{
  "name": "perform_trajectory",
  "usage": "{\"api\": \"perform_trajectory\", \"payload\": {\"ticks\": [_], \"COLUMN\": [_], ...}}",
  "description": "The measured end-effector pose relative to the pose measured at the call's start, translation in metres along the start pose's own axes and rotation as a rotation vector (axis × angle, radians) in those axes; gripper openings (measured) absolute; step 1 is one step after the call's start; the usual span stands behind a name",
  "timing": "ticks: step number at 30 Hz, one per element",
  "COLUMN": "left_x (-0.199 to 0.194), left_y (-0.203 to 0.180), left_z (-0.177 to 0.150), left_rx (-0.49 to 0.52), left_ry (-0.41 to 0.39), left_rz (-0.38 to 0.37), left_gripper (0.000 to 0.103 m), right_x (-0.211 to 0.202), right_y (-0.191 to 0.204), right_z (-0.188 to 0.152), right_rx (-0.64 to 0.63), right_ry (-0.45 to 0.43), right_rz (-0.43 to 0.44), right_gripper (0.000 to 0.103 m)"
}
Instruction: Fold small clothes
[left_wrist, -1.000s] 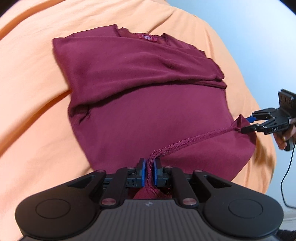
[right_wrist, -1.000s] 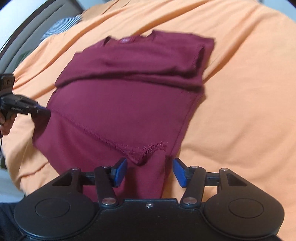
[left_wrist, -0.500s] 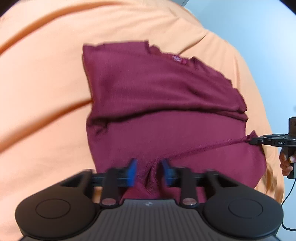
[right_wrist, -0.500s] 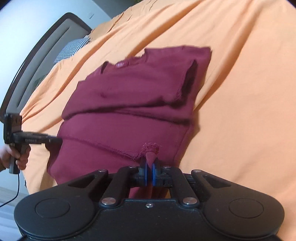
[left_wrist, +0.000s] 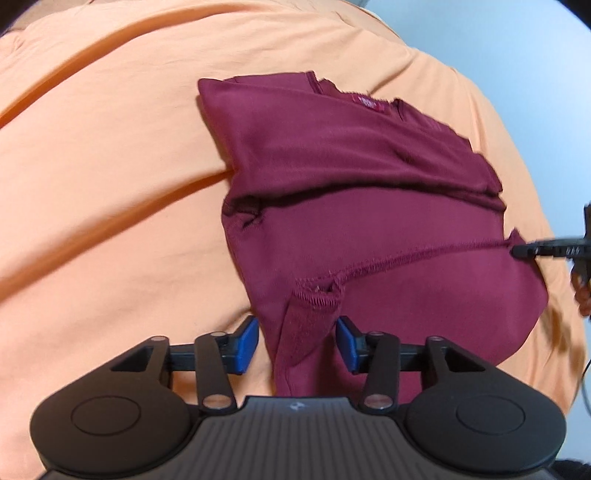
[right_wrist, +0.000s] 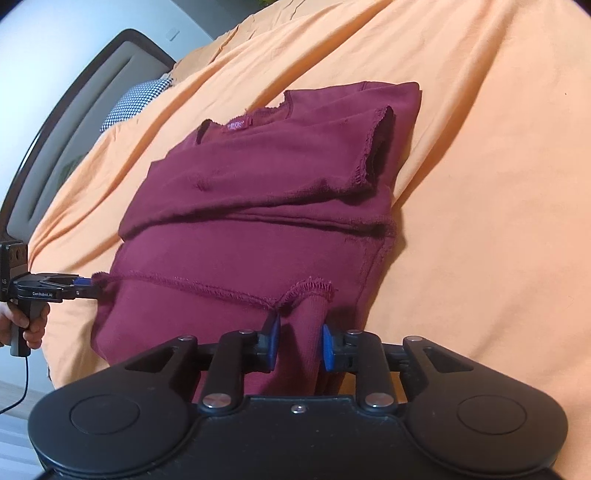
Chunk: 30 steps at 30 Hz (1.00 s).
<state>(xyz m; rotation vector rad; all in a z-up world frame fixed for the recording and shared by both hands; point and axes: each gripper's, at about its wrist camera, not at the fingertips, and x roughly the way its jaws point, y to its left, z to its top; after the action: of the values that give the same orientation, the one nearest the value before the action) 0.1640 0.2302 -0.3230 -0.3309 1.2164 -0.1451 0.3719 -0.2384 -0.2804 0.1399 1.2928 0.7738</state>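
Shirt (left_wrist: 362, 206) on orange bed (left_wrist: 110, 184), sleeves folded in, hem raised | my left tool (left_wrist: 295, 341) wide, hem corner between | right tool (right_wrist: 297, 347) narrow, not gripping | bottom fold left.

Shirt (left_wrist: 369, 206) lies flat on bedsheet (left_wrist: 110, 166), collar at far end, sleeves folded across chest. Hem nearest, one corner between pads of each gripper: left gripper (left_wrist: 297, 341), right gripper (right_wrist: 297, 345).
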Motion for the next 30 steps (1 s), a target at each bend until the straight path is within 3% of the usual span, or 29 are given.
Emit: {"api": "perform_trajectory", "payload": {"ticks": [9, 16, 19, 25, 30], "left_x": [0.0, -0.002, -0.003, -0.003, 0.001], "left_y": [-0.01, -0.01, -0.009, -0.013, -0.016], "left_z": [-0.004, -0.004, -0.004, -0.004, -0.004], "left_rx": [0.027, 0.032, 0.029, 0.037, 0.042], "left_ry": [-0.031, -0.035, -0.038, -0.036, -0.027], "left_rz": [0.025, 0.024, 0.024, 0.042, 0.053], "left_gripper": [0.022, 0.021, 0.021, 0.021, 0.024], "right_x": [0.002, 0.004, 0.002, 0.001, 0.003], "right_y": [0.008, 0.012, 0.013, 0.015, 0.015], "right_z": [0.0, -0.001, -0.002, -0.002, -0.002], "right_rx": [-0.025, -0.047, -0.055, -0.061, -0.048], "right_ry": [-0.003, 0.003, -0.003, -0.006, -0.001], "right_rz": [-0.028, -0.047, -0.048, -0.055, -0.059], "right_gripper": [0.026, 0.026, 0.02, 0.019, 0.029]}}
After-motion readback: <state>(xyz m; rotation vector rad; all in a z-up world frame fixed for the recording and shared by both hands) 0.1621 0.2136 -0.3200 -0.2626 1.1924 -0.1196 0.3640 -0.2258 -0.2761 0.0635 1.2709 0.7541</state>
